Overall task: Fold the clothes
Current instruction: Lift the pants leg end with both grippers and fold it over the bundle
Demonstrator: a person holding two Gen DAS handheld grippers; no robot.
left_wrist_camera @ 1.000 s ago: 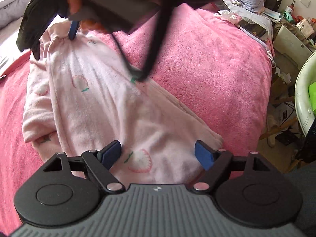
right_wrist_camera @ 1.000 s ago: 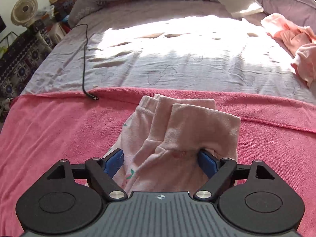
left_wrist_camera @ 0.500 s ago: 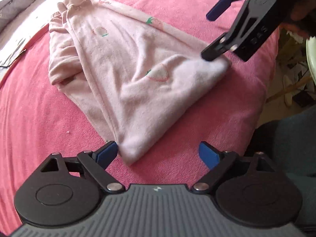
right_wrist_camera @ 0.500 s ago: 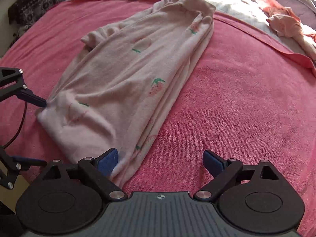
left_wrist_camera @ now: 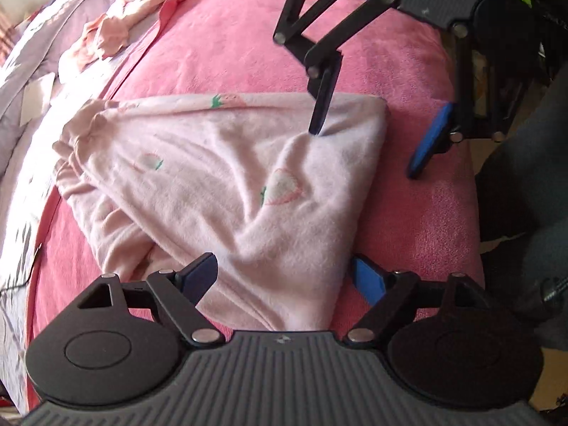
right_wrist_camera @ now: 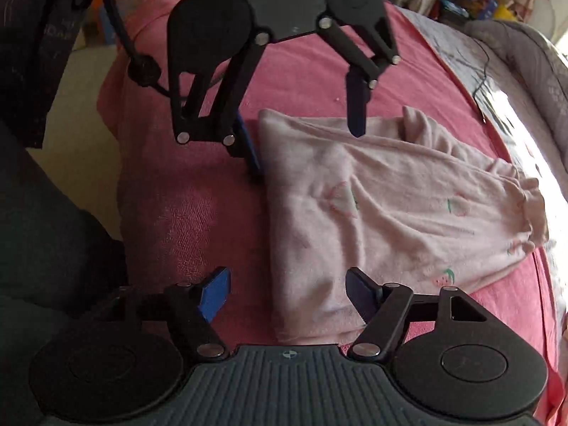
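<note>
A pale pink fleece garment printed with strawberries (left_wrist_camera: pixel 227 184) lies folded on a bright pink towel-like blanket (left_wrist_camera: pixel 248 46) covering the bed. The left tongs (left_wrist_camera: pixel 284 277) stand wide, straddling its near corner; both have just been closing. The right tongs (left_wrist_camera: pixel 369 142) straddle the far corner, one blue pad (left_wrist_camera: pixel 321 106) seemingly touching the fabric. Crumpled peach clothing (left_wrist_camera: pixel 117 32) lies well apart.
</note>
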